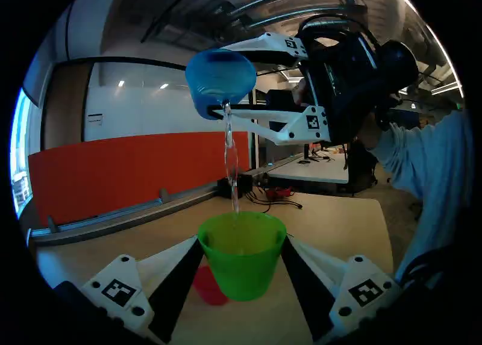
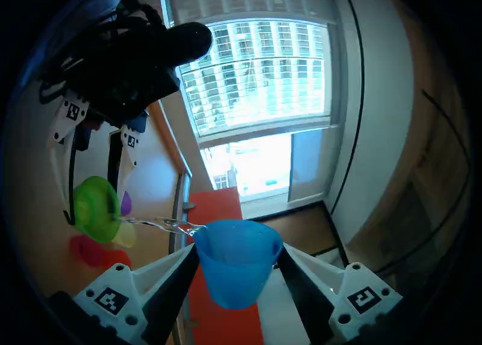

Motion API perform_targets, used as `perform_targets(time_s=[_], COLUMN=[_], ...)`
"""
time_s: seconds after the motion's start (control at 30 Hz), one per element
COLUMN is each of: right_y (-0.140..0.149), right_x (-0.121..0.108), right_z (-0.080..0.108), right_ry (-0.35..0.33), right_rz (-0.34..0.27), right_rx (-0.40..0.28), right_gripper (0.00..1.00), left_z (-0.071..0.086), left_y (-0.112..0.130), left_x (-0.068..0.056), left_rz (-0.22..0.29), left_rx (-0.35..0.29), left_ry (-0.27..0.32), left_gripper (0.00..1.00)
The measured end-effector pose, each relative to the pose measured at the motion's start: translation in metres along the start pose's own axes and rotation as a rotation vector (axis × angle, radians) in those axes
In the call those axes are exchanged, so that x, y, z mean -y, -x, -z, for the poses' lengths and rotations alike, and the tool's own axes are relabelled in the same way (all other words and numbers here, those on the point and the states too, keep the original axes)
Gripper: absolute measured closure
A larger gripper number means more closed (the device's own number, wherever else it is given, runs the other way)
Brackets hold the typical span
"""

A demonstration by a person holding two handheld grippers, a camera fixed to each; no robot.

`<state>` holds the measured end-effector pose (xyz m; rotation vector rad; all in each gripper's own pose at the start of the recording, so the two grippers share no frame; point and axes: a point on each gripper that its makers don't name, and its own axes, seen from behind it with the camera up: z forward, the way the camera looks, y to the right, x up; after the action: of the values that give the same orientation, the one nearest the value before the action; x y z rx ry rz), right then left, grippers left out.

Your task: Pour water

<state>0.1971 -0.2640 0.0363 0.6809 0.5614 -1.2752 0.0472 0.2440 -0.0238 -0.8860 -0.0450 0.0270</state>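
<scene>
Left gripper view: faces level across the table point(image 1: 337, 218), close behind the green cup point(image 1: 242, 254). Right gripper view: rolled sideways, faces a window point(image 2: 265, 74), close behind the blue cup point(image 2: 236, 261). Shared by both: the two cups and the water stream point(image 1: 229, 152) between them.

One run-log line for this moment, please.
right gripper: blue cup tilted | left gripper: green cup upright | water: streaming into green cup

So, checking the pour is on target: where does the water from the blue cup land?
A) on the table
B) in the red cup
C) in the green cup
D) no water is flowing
C: the water stream falls from the tilted blue cup into the green cup held in the left hand-held gripper.
</scene>
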Motion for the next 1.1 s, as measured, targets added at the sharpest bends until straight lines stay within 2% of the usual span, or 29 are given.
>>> perform_targets(time_s=[1.1], right_y=[-0.011], right_x=[-0.012], right_z=[-0.009], right_ry=[0.028], right_rz=[0.18], right_rx=[0.002], right_gripper=[0.1], left_z=[0.001], left_y=[-0.002], left_x=[0.004], left_rz=[0.0], left_rx=[-0.004], left_ry=[-0.009], left_gripper=[0.14])
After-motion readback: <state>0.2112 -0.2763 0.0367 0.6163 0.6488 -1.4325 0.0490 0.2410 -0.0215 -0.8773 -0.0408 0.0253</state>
